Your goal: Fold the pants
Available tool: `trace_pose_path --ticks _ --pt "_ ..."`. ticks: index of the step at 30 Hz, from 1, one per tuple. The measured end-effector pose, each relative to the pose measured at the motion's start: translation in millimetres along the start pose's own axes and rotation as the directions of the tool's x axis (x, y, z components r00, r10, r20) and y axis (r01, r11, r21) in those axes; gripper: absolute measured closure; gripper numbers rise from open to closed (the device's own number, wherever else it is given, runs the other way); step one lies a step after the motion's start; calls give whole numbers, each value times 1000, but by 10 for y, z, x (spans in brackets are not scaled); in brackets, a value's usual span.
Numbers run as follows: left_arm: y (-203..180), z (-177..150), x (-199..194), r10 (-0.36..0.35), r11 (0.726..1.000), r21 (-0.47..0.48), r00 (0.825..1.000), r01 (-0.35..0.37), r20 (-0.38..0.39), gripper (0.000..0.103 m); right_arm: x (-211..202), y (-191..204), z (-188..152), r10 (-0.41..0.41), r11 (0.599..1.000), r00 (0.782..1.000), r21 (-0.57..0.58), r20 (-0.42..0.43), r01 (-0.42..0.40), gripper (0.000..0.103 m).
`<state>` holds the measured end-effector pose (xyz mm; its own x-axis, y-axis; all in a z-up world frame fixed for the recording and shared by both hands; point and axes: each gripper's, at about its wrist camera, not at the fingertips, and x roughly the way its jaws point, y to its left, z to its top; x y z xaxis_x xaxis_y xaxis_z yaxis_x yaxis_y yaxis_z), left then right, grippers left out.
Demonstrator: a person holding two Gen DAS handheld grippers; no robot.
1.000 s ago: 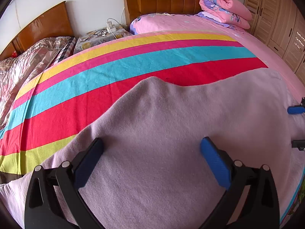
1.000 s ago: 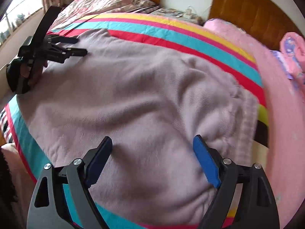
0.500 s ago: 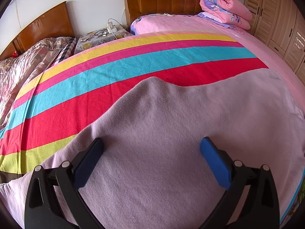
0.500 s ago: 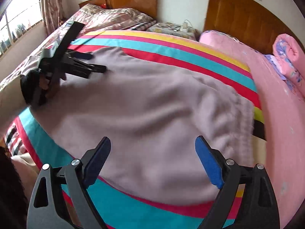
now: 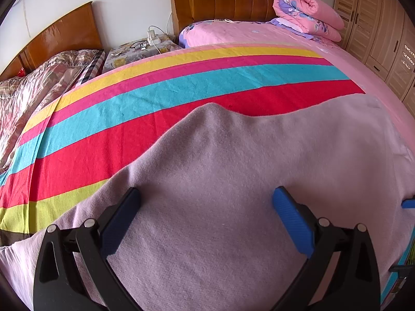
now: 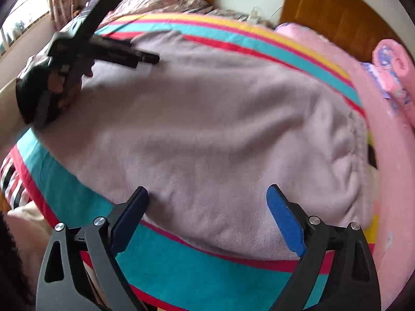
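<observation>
Pants (image 6: 212,129) lie spread flat on the striped blanket (image 5: 160,96) over the bed, prob. laid out wide so edges are reachable for a fold; waistband end bunched at the right in the right wrist view, near the pink sheet (image 6: 394,181). In the left wrist view the lilac fabric fills the near half, w/ a peaked edge toward the far red stripe. Left claw (image 5: 207,204) hangs over the pants mid-cloth, fingers spread wide, nothing pinched; contact w/ fabric can't be told. It also shows at the far left of the right wrist view, black, held by a hand (image 6: 55,83), tips over the cloth. Right claw (image 6: 207,199) sits at the near hem, over the pants/blanket border, jaws have just been opening and stand wide apart, only loose cloth below, no grip. Likely lining up for a pinch on the near edge. Frame is motion-blurred. Rolled pink quilt (image 5: 308,13) far right, off the work area.
</observation>
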<state>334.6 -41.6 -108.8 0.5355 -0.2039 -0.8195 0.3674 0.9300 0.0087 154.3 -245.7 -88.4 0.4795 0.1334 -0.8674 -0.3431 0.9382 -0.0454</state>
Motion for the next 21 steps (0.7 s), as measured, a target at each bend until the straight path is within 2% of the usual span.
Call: trace_pose_path --ticks 2,3,5,6,8,10,12,14,15,18,20,21 --pt "-11 0 1 6 1000 -2 1000 -6 2 1 -103 100 57 91 995 993 26 78 -93 14" --pt "-9 2 0 10 1000 -2 1000 -10 3 1 -44 164 65 101 995 992 20 72 -103 14" --pt "-13 2 -1 15 1000 -4 1000 -15 4 1 215 270 -10 69 997 998 -22 -5 -69 11" --pt "-12 1 -3 13 1000 -6 1000 -13 3 1 204 216 -51 92 996 995 14 29 -92 10" --pt "-10 -7 -8 10 1000 -8 1000 -10 3 1 155 149 -90 108 994 994 28 12 -108 10" --pt "-7 -17 -11 8 1000 -9 1000 -8 4 1 123 147 -86 89 996 996 31 -25 -88 11" --pt "-6 -18 -4 4 1000 -11 1000 -4 1 1 75 203 -17 9 999 999 33 -43 -7 11" --pt "-3 -6 -1 -1 1000 -2 1000 1 -9 1 6 342 127 -91 995 996 39 -3 91 11" --pt "20 -8 -15 -16 1000 -2 1000 16 -10 1 -80 420 156 -89 995 995 48 38 88 11" --pt "272 -100 -274 -58 990 -124 997 63 41 1 -245 745 382 -28 1000 987 11 158 27 11" --pt "575 -286 -647 -105 963 -234 985 136 140 1 -242 1044 556 0 997 981 -74 192 14 11" --pt "722 -399 -829 -104 950 -272 977 153 185 1 -227 1193 634 20 993 979 -118 201 4 11"
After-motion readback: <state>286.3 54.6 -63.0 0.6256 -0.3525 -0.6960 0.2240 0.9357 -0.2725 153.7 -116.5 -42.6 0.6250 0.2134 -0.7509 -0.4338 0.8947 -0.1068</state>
